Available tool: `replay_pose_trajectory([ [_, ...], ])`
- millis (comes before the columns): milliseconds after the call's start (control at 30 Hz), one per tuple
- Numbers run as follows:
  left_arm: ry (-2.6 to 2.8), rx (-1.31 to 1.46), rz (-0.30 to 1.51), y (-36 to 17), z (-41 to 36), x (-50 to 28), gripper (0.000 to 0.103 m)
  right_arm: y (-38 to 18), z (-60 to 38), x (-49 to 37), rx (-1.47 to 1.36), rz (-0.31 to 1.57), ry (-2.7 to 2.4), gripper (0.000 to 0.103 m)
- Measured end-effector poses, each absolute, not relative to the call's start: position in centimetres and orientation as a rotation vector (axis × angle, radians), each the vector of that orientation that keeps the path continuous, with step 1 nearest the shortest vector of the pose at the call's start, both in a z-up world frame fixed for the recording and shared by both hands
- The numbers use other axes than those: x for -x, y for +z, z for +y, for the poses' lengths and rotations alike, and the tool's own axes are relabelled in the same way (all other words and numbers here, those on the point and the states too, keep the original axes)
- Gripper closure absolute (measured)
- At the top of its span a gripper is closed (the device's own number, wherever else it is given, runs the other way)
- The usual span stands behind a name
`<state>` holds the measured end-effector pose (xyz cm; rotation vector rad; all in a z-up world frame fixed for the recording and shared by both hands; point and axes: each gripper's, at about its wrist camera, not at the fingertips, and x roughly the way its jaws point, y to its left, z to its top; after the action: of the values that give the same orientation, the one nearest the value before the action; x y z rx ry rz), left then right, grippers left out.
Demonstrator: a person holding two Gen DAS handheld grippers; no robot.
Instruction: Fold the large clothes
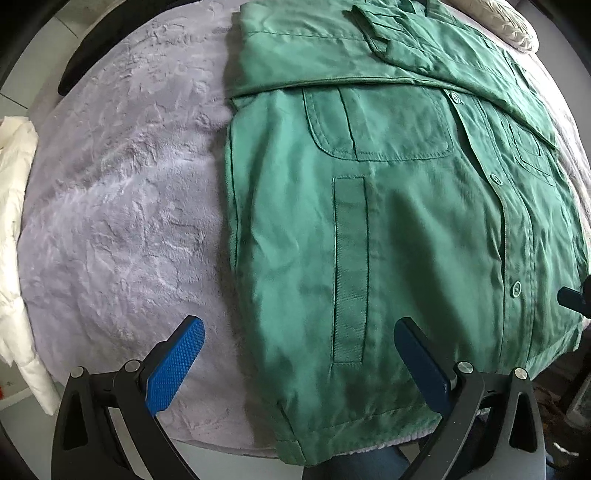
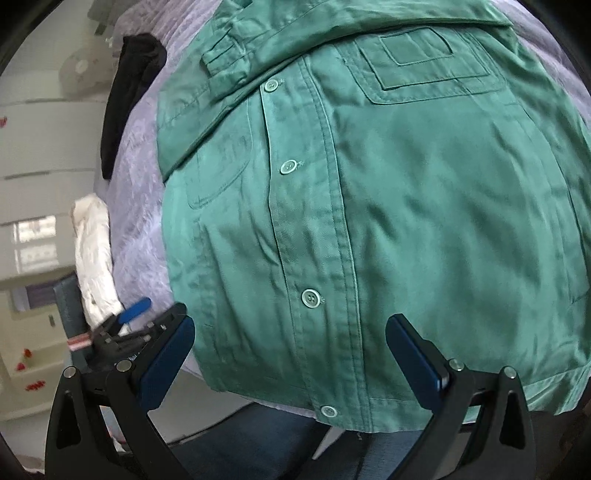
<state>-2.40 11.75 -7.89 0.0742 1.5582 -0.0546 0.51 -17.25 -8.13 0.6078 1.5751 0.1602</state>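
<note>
A large green button-up jacket (image 1: 388,221) lies flat, front up, on a lilac fleece blanket (image 1: 122,206), with its sleeves folded in across the chest. My left gripper (image 1: 299,332) is open and empty, hovering over the jacket's lower left part near the hem. My right gripper (image 2: 291,332) is open and empty above the jacket (image 2: 406,203), astride the button placket near the bottom hem. The left gripper also shows at the lower left of the right wrist view (image 2: 125,325).
A white padded garment (image 1: 16,240) lies at the blanket's left edge; it also shows in the right wrist view (image 2: 94,254). A black garment (image 2: 127,96) lies at the far side. A whitish pillow (image 1: 513,26) sits beyond the collar. The blanket's near edge runs just below the hem.
</note>
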Motion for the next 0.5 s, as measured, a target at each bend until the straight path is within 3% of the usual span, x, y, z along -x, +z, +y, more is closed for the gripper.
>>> replay_pose_trajectory([
  [500,-0.164,-0.039,1.573,-11.3,15.2,5.4,0.000,-8.0,-19.8,2.5,-0.734,1.538,0.026,0.000],
])
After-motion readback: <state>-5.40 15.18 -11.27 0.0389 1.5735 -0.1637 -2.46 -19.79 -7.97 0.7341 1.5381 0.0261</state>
